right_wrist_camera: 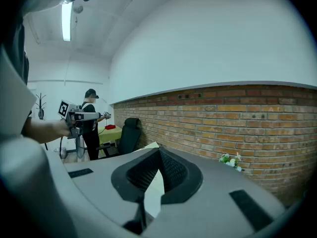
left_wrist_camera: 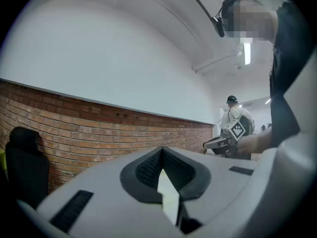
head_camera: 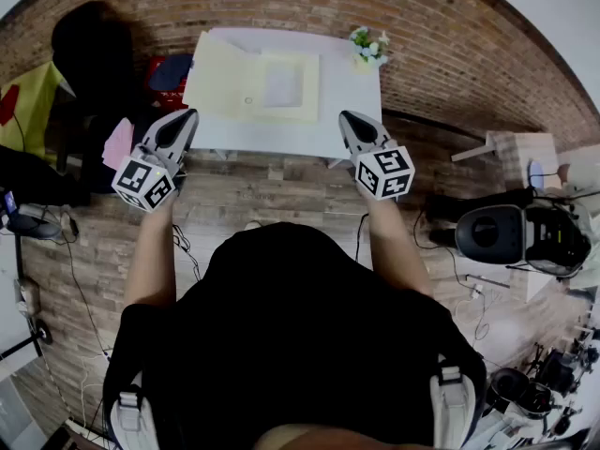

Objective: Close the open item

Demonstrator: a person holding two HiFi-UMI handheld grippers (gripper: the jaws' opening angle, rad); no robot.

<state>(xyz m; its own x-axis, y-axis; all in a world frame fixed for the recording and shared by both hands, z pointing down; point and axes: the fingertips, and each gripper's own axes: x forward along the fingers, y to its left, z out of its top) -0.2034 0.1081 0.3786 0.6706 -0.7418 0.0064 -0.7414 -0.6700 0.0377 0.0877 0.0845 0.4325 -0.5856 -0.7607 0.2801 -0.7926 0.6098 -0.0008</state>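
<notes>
Brick wall [head_camera: 281, 3] behind, small white table [head_camera: 347, 101] against it. A pale yellow flat folder-like case [head_camera: 230, 87] lies open on the table, spread left-right, with the plain flap on its left half. It sits ahead of and between both claws, untouched. Left gripper [head_camera: 187, 115] and right gripper [head_camera: 346, 116] are both closed tip to tip and empty, near the table's front edge. The flap looks nearer the left gripper.

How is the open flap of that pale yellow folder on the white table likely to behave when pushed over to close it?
The folder lies flat and thin, so its opened flap is probably light and should hinge over easily. It looks like card, likely bendy if lifted by one corner. On the smooth table it may slide.
</notes>
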